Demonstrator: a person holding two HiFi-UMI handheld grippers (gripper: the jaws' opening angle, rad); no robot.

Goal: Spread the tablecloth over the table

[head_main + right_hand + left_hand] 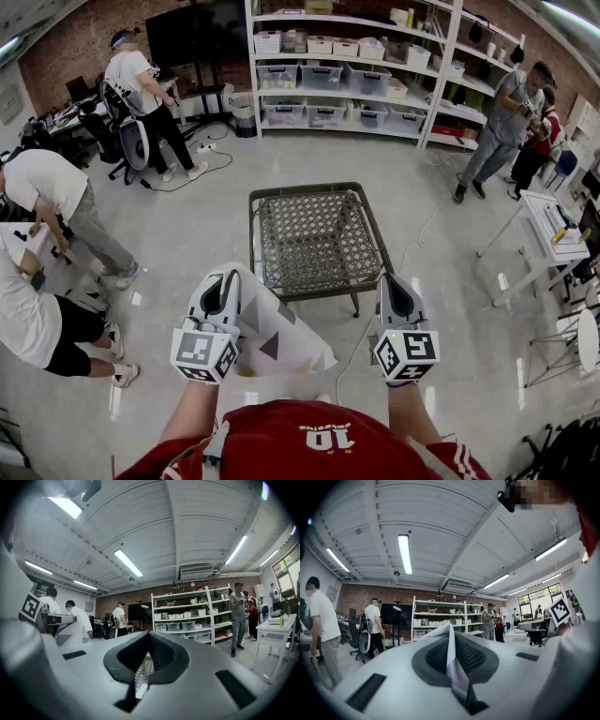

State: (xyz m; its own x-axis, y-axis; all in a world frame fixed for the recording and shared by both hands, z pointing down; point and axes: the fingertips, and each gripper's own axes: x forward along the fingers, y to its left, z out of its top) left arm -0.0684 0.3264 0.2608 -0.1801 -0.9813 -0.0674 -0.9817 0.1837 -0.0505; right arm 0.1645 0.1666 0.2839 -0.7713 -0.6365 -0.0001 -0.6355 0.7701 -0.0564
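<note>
We hold one gripper in each hand, and both point level at the table in front of us. The left gripper [223, 283] has its jaws pinching the tablecloth [281, 342], a white cloth with grey triangles on it. In the left gripper view a thin fold of it sticks up between the dark pads [476, 656]. From those jaws the cloth hangs down bunched toward 5 o'clock and ends between our two hands, above the floor [187, 234]. None of it lies on the table. The right gripper [395, 281] is at 3 o'clock from the left one, well apart from it. Its jaws are pressed together, and we see nothing held in them. Through the small gap under its tips we see only the woven top of the table. The tabletop [314, 239] is at 12 o'clock from our hands, near the gripper tips. It is a dark frame with a woven mesh, and it is bare. Past it at 12 o'clock stand white shelves [347, 75] full of boxes. At 9 o'clock a person in a white shirt [56, 202] bends over. At 2 o'clock two people [511, 127] stand close together, and at 3 o'clock there is a white desk [548, 225].
</note>
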